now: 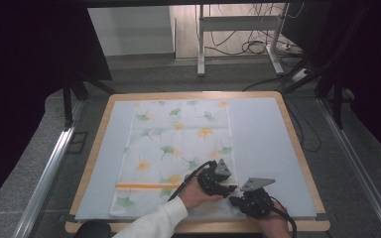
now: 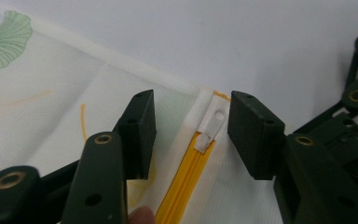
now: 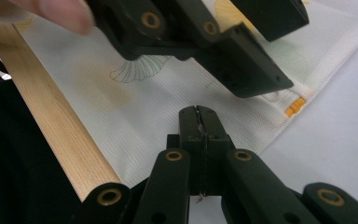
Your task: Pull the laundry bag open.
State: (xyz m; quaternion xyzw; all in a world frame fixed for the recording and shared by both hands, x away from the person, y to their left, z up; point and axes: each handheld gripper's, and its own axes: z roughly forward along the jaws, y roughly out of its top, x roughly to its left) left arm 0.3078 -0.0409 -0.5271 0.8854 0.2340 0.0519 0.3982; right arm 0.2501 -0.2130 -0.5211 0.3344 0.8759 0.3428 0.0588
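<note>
A: Which way is the zipper pull point(image 2: 213, 122) lying from the left hand-held gripper point(image 2: 192, 133)?

B: Straight ahead of it, in the gap. In the left gripper view the white tab is sitting between the two black jaws, closer to the jaw on the right of that view, and neither pad is touching it. The jaws are standing about half open and holding nothing.

A: And its long axis?

B: The tab is lying in line with the orange zipper point(image 2: 185, 182), which is running away from the camera up toward the corner of the pillowcase point(image 1: 176, 148). So the jaws are standing on either side of the tab, across its narrow width. I'd judge that closing them squarely is what the next move is depending on.

A: Where is all this on the counter point(image 1: 258, 94)?

B: At the near right corner of the leaf-printed cloth, close to the person's edge, as the high view is showing.

A: What is the right hand-held gripper point(image 3: 198, 119) doing?

B: It is sitting just beside the left one, its jaws pressed together. In its own view a thin bit of something is showing in the seam between the pads, likely the cloth's edge pinned to steady it, though I cannot tell for sure.

A: Which one is nearer the pull?

B: The left, clearly; the right is lying a little nearer the counter's wooden edge point(image 3: 51, 116).
</note>
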